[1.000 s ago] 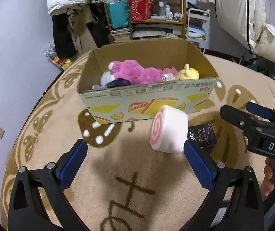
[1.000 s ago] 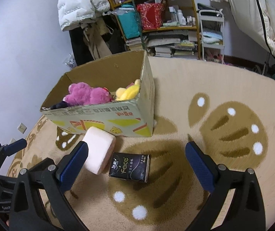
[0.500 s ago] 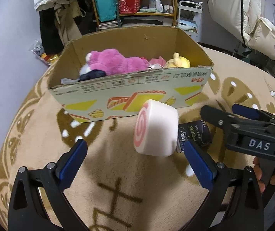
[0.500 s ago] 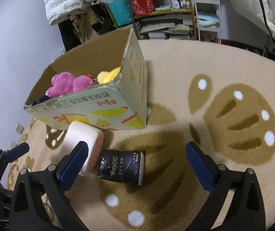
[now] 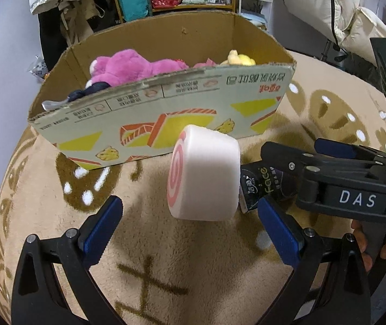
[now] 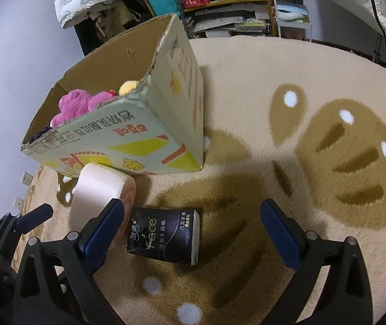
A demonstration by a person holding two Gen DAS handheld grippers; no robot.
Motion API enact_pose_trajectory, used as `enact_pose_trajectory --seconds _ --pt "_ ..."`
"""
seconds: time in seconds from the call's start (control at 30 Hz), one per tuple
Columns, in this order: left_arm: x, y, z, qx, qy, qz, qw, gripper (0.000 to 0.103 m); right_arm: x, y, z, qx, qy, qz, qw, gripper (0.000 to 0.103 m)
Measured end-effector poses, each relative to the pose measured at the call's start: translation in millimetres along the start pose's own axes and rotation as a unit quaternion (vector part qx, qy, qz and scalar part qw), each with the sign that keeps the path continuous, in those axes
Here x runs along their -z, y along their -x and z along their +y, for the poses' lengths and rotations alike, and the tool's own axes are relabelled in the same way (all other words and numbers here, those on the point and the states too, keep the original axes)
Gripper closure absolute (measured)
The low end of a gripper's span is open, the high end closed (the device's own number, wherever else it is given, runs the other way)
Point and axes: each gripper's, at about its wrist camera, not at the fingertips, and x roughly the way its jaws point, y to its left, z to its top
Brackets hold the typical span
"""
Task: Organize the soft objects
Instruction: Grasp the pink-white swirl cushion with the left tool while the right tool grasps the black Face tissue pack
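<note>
- Since a second ago we have brought both grippers closer: the swirl-roll cushion and cardboard box now loom larger.
- Our left gripper is spread wide, holding nothing, the cushion between its blue pads.
- Our right gripper is equally wide and empty, framing the black tissue pack.
- Cushion and pack lie side by side on the rug, before the box holding a pink plush.
</note>
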Motion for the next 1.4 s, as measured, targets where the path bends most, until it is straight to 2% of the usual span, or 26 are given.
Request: enact_pose_trajectory --seconds 0.4,0.77,0.97,1.4 --pt "-0.5 -24.2 4.6 -0.008 0.02 0.022 0.9995 0.004 2.4 -12.2 -1.1 -0.005 -0.002 0.027 1.0 0.0" --pt "-1.4 -33.2 11.2 -0.014 0.02 0.019 0.9995 0.004 5.4 -18.9 8.2 -0.003 0.011 0.039 0.999 0.0" --pt "3.8 -37.3 9.4 -0.011 0.015 0.02 0.9996 0.015 4.9 -26.1 21.8 0.0 0.03 0.049 0.998 0.0" --pt "16.3 -47.6 5.7 0.018 0.018 0.036 0.999 0.055 8.8 -46.7 49.8 0.016 0.055 0.067 0.996 0.0"
